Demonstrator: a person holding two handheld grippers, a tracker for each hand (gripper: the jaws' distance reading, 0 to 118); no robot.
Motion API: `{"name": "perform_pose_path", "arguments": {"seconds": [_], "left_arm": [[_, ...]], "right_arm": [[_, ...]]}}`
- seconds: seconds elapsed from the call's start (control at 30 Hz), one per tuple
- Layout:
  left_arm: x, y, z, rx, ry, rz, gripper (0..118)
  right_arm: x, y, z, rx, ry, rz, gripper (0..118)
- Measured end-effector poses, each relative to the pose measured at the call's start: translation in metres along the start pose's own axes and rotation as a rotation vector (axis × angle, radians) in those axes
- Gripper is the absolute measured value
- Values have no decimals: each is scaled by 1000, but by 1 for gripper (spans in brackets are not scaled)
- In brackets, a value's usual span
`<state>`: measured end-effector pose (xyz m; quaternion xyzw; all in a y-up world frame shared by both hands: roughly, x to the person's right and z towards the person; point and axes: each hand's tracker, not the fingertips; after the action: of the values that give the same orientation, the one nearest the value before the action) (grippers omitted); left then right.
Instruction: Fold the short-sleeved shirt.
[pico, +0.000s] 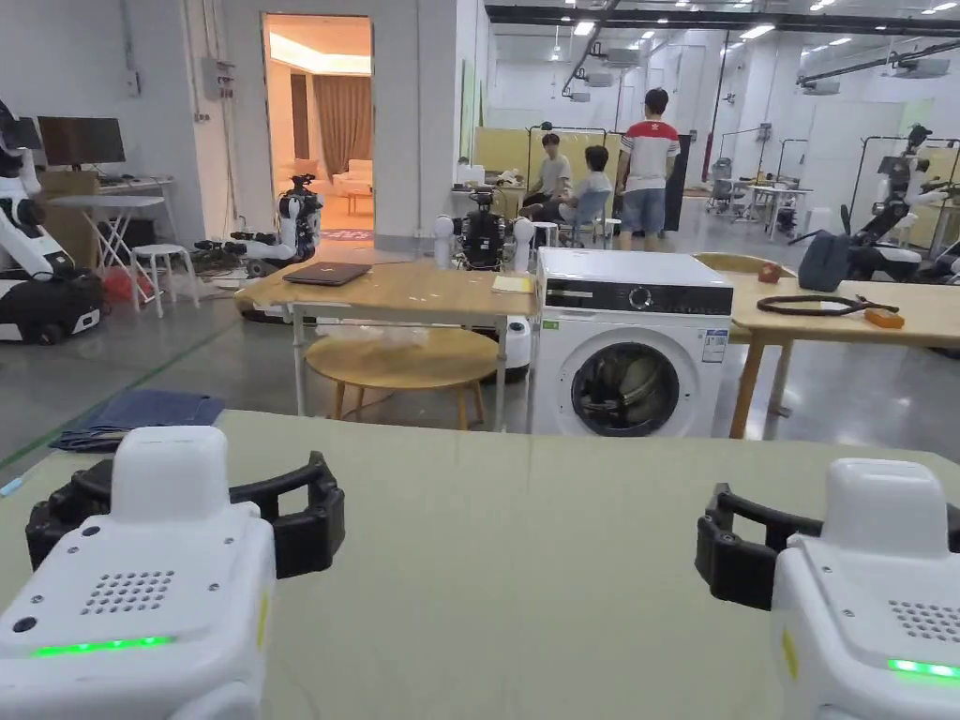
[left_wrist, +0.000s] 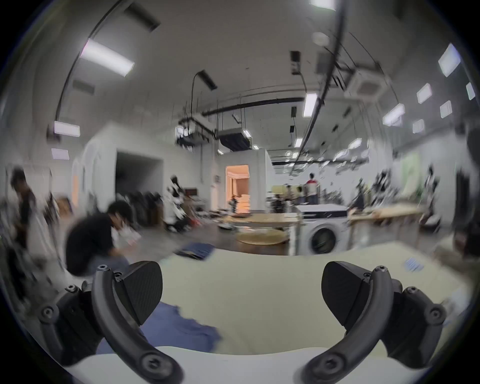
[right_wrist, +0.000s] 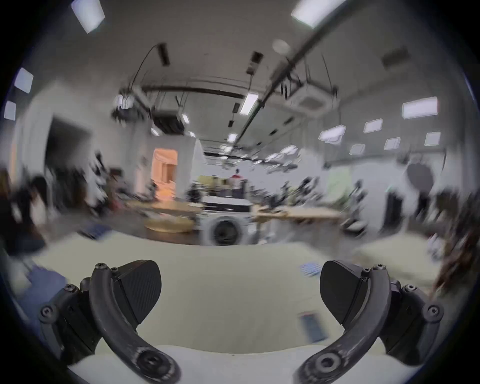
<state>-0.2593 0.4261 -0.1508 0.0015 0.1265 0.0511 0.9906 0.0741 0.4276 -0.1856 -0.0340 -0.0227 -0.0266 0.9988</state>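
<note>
both tongs gape wide, holding nothing: left tongs (left_wrist: 241, 293), right tongs (right_wrist: 240, 292). blue shirt (left_wrist: 179, 330) lies crumpled on the pale green table (pico: 525, 562) (near left corner), beside the left tongs.

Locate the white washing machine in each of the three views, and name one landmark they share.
Head view: the washing machine stands right of centre, beyond the green table's far edge.
Left gripper view: the washing machine is right of centre, small, above the table edge.
Right gripper view: the washing machine is near centre, blurred.
Shared landmark: the orange-lit doorway, left of the machine in all three.
</note>
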Motion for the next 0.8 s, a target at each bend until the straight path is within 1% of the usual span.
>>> {"name": "perform_pose_path", "arguments": {"seconds": [0.03, 0.07, 0.1, 0.13, 0.3, 0.57, 0.8], "left_arm": [[-2, -1, -2, -17, 6, 18, 118], [-8, -4, -10, -36, 15, 26, 118], [-9, -4, -11, -39, 31, -6, 118], [-10, -5, -11, -43, 38, -14, 118], [-6, -4, -3, -56, 44, -21, 118], [-5, -1, -2, -47, 44, -31, 118], [-2, -1, 0, -59, 46, -32, 118]], "right_arm": [[3, 3, 2, -7, 28, -26, 118], [3, 3, 1, -15, 40, -12, 118], [2, 4, 1, -13, 25, 16, 118], [1, 3, 1, -15, 25, 22, 118], [-2, 2, 4, -11, 41, 7, 118], [-9, -3, 2, -4, 28, 75, 118], [-8, -3, 0, -5, 35, 70, 118]]}}
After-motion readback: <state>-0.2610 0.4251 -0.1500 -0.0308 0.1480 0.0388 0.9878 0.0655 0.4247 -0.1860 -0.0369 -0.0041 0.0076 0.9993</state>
